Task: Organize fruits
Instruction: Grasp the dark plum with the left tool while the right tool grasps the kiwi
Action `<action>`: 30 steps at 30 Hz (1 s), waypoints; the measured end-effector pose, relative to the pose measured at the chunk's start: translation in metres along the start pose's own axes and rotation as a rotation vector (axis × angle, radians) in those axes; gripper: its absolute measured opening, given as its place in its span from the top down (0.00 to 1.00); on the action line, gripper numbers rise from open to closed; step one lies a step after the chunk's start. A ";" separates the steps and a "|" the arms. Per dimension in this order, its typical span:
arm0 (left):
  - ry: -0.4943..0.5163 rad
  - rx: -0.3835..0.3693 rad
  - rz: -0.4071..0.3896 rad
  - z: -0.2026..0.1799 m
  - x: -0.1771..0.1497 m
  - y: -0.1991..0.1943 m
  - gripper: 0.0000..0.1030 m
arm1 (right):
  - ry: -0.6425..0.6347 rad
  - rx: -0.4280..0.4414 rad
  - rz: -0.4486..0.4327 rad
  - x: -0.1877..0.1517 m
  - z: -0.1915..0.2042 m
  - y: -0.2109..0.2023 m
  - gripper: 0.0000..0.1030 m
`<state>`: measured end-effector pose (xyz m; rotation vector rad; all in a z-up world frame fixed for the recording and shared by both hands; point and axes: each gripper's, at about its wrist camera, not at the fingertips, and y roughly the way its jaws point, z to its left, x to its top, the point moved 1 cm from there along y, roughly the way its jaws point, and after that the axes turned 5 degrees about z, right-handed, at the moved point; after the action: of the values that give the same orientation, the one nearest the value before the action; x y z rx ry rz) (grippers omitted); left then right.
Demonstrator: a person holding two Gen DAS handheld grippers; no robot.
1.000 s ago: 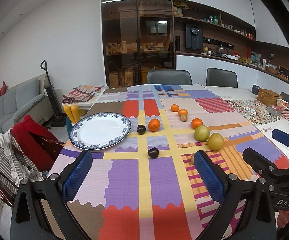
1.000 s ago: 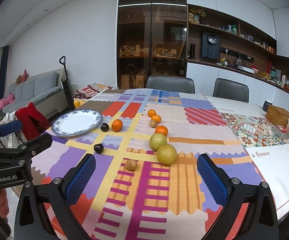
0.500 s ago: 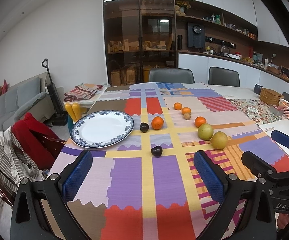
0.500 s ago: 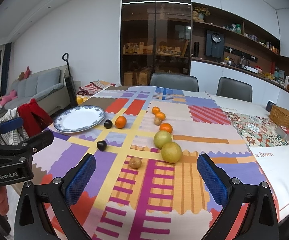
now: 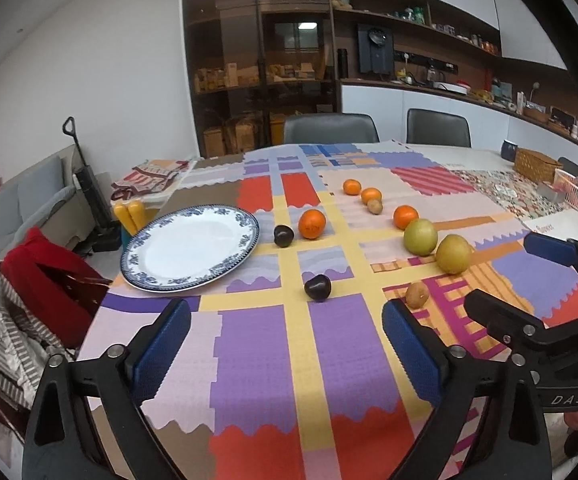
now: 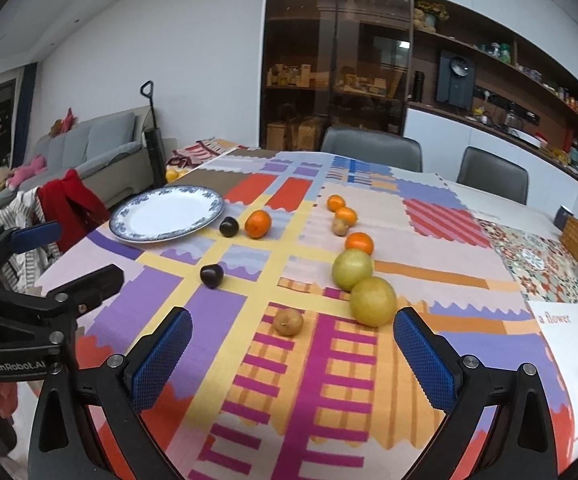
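Note:
A blue-rimmed white plate [image 5: 191, 249] [image 6: 167, 218] lies bare at the table's left. Fruit is scattered on the patchwork cloth: a near dark plum [image 5: 318, 287] [image 6: 211, 275], a second plum [image 5: 283, 236] beside an orange [image 5: 312, 223], a small brown fruit [image 5: 416, 295] [image 6: 287, 322], two yellow-green pears [image 5: 453, 254] [image 6: 372, 301], and more oranges [image 5: 406, 217] further back. My left gripper [image 5: 285, 356] is open and empty above the near cloth, in front of the near plum. My right gripper [image 6: 293, 360] is open and empty, just before the brown fruit.
A wicker basket [image 5: 536, 165] and a pink crate [image 5: 577, 197] stand at the far right. Two grey chairs [image 5: 330, 129] are behind the table. A chair draped with red clothing [image 5: 45, 276] stands at the left edge. The right gripper's body [image 5: 545, 316] shows at the left view's right.
Both grippers have moved forward and slightly lower toward the fruit, so it looms larger. Jaws stayed open. No fruit has moved.

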<state>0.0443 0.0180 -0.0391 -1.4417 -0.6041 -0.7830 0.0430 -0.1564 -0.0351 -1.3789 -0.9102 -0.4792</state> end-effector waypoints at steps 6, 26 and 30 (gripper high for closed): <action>0.022 -0.038 0.052 0.000 0.000 0.030 0.19 | -0.021 0.020 0.048 0.002 0.004 0.027 0.08; 0.057 -0.126 0.226 -0.015 0.019 0.117 0.42 | 0.055 0.128 0.251 0.001 -0.010 0.103 0.48; 0.063 -0.132 0.263 -0.020 0.018 0.132 0.50 | 0.063 0.141 0.276 -0.001 -0.013 0.112 0.55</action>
<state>0.1563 -0.0082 -0.1091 -1.5734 -0.3098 -0.6662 0.1312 -0.1496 -0.1046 -1.3280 -0.6759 -0.2419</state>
